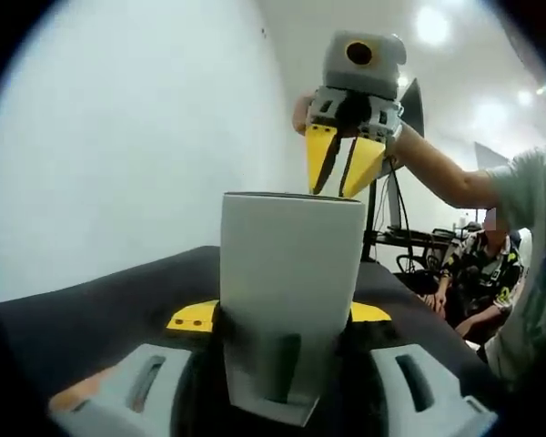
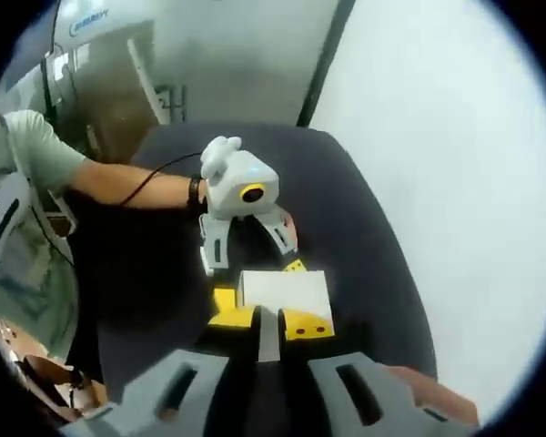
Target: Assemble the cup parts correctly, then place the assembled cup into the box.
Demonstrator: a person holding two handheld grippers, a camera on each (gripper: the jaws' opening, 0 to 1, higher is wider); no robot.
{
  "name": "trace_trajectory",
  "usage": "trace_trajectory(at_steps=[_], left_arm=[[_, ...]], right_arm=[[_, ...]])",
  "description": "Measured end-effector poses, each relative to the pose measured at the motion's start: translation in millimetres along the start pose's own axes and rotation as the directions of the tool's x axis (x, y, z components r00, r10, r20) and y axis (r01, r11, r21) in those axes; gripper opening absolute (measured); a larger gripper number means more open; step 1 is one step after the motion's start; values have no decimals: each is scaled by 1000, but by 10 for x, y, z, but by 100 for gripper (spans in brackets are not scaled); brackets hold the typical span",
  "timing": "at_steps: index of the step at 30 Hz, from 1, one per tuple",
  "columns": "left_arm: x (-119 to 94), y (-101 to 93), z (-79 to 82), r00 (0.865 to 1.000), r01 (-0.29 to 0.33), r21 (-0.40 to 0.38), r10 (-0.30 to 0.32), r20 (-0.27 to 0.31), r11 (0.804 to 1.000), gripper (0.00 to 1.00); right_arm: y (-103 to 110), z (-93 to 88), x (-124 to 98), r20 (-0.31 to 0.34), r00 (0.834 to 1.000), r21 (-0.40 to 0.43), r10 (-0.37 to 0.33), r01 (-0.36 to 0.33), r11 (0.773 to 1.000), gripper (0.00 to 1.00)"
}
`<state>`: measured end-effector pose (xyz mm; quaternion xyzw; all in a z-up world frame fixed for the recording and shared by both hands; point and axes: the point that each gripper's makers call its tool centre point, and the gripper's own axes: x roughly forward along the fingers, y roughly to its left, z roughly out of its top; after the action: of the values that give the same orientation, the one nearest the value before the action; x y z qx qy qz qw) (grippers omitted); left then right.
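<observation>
A pale grey cup (image 1: 287, 273) stands upright between the yellow tips of my left gripper (image 1: 280, 315), which is shut on its lower sides. Straight above the cup's rim my right gripper (image 1: 338, 177) points down, its yellow jaws pinched on a thin grey cup part (image 1: 335, 168) whose lower end reaches the rim. In the right gripper view that thin grey cup part (image 2: 268, 339) runs edge-on between the tips of my right gripper (image 2: 270, 320). Just beyond it lies the cup (image 2: 284, 289), with the left gripper (image 2: 255, 278) around it.
A dark table (image 2: 364, 237) lies under both grippers, with a white wall (image 1: 118, 137) beside it. The holder's arm (image 2: 127, 182) stretches over the table's far side. A seated person (image 1: 478, 273) and a monitor stand (image 1: 373, 218) are behind.
</observation>
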<state>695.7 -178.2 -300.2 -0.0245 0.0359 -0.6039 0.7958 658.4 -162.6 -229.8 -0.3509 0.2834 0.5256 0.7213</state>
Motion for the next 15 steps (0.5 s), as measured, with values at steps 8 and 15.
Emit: trace_trajectory(at_steps=[8,15], left_arm=[[7,-2,-7,1000,-1,-10,1,2,1000,47],[-33,7,-26,999,-20,-46,18,-31,999,48]], right_arm=[[26,-37,8,-82,996,-10,-21,20,1000,5],[0,46,-62,-75,991,-157,-106,93,983,18]])
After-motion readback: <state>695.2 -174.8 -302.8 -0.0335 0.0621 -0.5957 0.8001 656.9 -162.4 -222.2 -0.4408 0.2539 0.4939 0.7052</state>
